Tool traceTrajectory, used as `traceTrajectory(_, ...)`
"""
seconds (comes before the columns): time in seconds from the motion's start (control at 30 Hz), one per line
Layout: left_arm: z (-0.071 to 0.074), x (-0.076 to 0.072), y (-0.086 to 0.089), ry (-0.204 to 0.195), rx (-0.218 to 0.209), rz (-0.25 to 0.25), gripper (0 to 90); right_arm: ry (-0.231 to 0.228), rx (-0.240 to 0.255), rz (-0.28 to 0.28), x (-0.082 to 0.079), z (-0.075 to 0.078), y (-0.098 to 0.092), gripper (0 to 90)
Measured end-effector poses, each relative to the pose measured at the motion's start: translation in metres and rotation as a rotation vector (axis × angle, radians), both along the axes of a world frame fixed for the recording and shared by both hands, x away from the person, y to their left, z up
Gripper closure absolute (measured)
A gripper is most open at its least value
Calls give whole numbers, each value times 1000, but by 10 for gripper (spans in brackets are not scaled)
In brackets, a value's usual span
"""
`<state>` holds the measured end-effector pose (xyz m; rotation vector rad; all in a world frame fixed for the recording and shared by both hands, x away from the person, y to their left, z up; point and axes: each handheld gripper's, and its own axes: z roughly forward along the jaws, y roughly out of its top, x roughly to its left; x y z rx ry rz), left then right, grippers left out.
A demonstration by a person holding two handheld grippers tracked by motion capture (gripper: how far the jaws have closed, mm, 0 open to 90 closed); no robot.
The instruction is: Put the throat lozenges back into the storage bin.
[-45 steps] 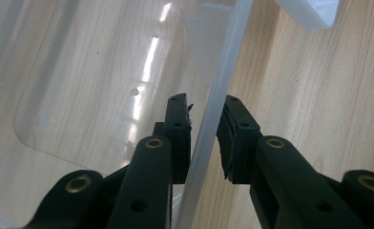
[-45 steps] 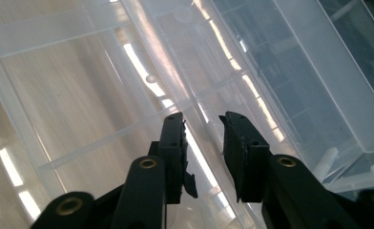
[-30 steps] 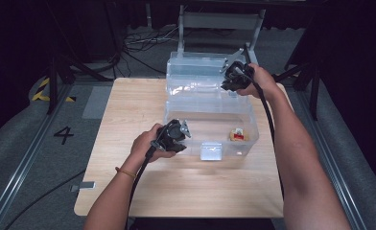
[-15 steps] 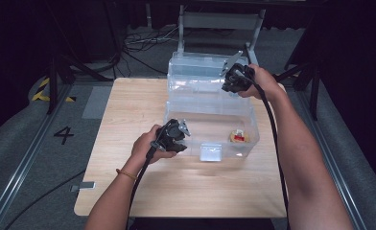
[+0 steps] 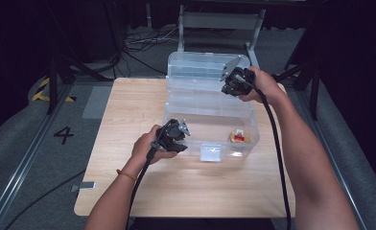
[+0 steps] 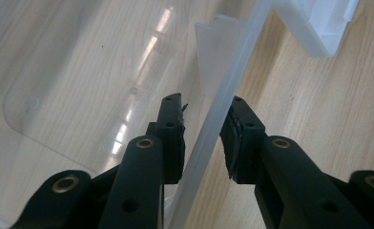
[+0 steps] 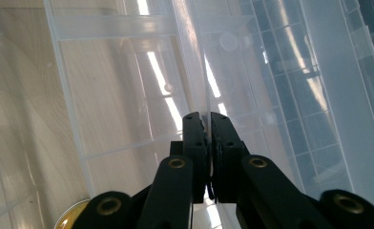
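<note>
1. Change over the last second: almost none; both hands sit in the same spots on the clear box as in the two earlier high views, and the lid stands at the same tilt behind it.
2. Right gripper: jaws fully pinched on a thin clear edge at the back of the box; right gripper view shows the pads tight on that sheet, with the ribbed lid on one side and the box interior on the other; I read it as the lid's edge, but it could be the rear wall.
3. Left gripper: at the front-left wall; left gripper view shows the jaws partly apart and straddling the wall's rim; one pad is on or just beside it, with a gap at the other; not clamped.
4. Box location: mid-table, towards the far side, lid open; front latch faces the person; small yellow-red item lies inside near the front-right corner.
5. Judgement: grip on the lid is set and nothing has swung yet; left side looks like a brace only; it would need to close on the wall before the lid moves, or the light box may slide.
</note>
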<state>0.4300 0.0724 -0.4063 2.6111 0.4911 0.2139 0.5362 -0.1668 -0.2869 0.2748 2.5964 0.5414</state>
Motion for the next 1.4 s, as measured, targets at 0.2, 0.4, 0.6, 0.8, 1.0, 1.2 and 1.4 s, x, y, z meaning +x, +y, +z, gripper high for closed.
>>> traceTrajectory(0.2, 0, 0, 0, 1, -1, 2, 712, -2, 12, 12, -10, 1, -1, 876)
traceTrajectory(0.4, 0, 0, 0, -3, 2, 5, 707, -9, 33, 24, -21, 1, -4, 878)
traceTrajectory(0.6, 0, -1, -1, -9, 2, 8, 701, -8, 56, 36, -34, 0, -8, 876)
traceTrajectory(0.8, -1, -3, -1, -24, 2, 10, 689, -18, 51, 37, -46, -2, -9, 867)
traceTrajectory(1.0, -2, -4, -2, -41, 6, 16, 674, -24, 58, 33, -52, -4, -10, 857)
traceTrajectory(1.2, -2, -5, -2, -56, 11, 9, 665, -39, 83, 32, -58, -7, -11, 848)
traceTrajectory(1.4, -2, -6, -3, -58, 17, 9, 665, -56, 116, 20, -64, -12, -14, 834)
